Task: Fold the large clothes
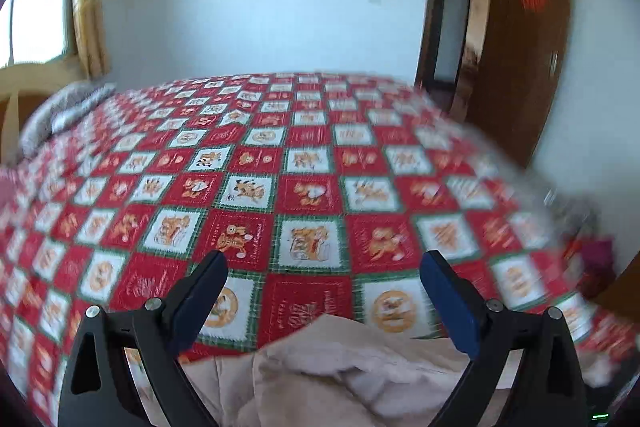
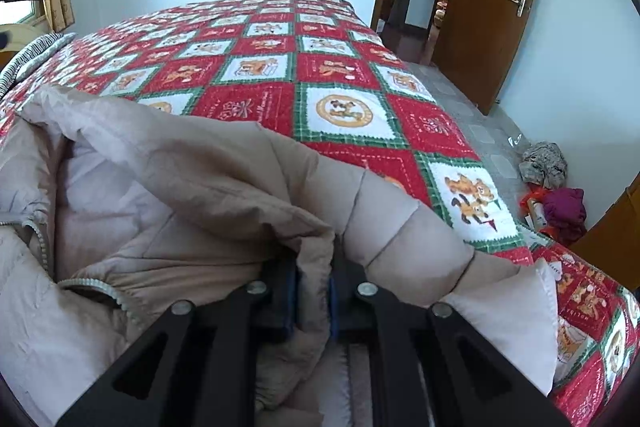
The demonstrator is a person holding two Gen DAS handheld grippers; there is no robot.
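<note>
Beige padded jacket (image 2: 168, 187) heaped at near edge of bed quilt (image 2: 340, 67), unfolded. Right gripper (image 2: 314, 301) clenched on fabric fold, probably for lifting and spreading. Left gripper (image 1: 324, 267) released, nothing between jaws, hovering above jacket, probably seeking second hold.

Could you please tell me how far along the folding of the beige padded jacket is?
Done: nothing; the jacket lies crumpled and unzipped on the quilt. In hand: the right gripper is clamped on a fold of it, while the left gripper hovers open. Left: spreading and every fold.
</note>
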